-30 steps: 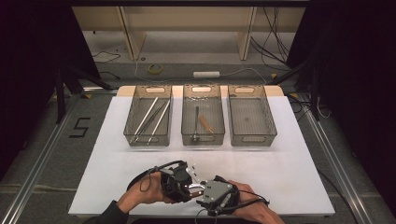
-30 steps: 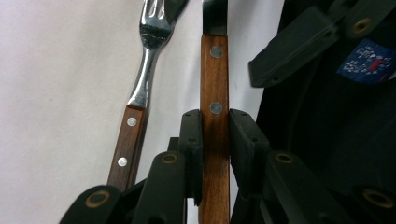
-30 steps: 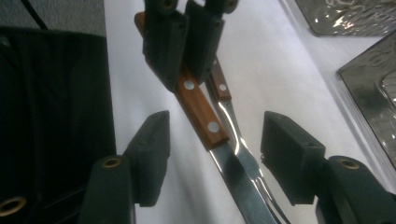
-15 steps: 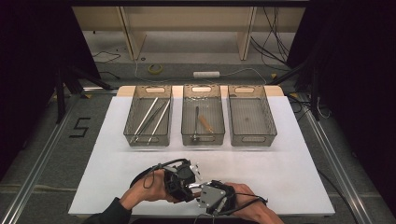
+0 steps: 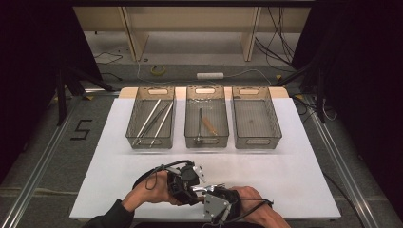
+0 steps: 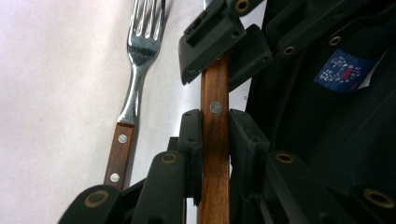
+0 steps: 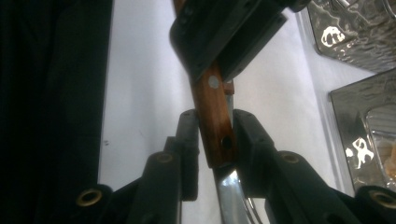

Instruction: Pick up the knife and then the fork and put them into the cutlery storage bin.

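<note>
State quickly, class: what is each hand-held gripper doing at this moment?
Left hand-held gripper: closed on the wooden handle.
Right hand-held gripper: jaws have just been closing around the same wooden handle; contact cannot be told.

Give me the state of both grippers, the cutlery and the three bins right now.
Left gripper, shut on the wooden-handled utensil.
Right gripper, jaws just closing, now shut on the same handle's holed end.
Fork, lying flat on the table, ungripped.
Left bin, holding long metal utensils.
Middle bin, holding two utensils.
Right bin, looks empty.
</note>
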